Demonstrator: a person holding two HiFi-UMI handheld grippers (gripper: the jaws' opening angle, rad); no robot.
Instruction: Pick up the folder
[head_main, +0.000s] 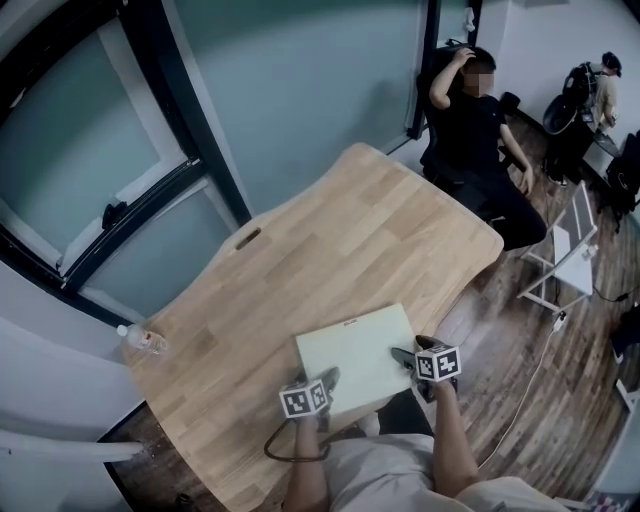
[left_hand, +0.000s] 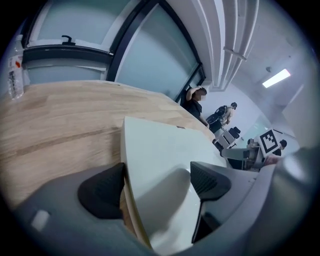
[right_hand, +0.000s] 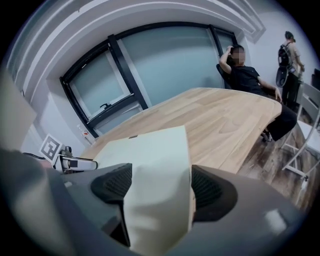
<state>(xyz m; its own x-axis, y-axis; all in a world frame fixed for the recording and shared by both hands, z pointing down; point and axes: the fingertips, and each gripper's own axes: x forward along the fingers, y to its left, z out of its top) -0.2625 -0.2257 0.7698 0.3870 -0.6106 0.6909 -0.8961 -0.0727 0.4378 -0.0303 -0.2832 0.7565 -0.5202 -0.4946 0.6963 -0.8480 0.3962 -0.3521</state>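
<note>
Now each near corner of the folder (head_main: 355, 345) lies between wide-open jaws: left gripper (left_hand: 157, 185), right gripper (right_hand: 157, 187).

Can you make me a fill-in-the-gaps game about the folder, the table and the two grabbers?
The folder lies on a ____ table.
Near the table's left edge in the head view there is a clear plastic ____.
The left gripper and the right gripper each have a folder corner between jaws that are ____.
Missing words: wooden; bottle; open.
</note>
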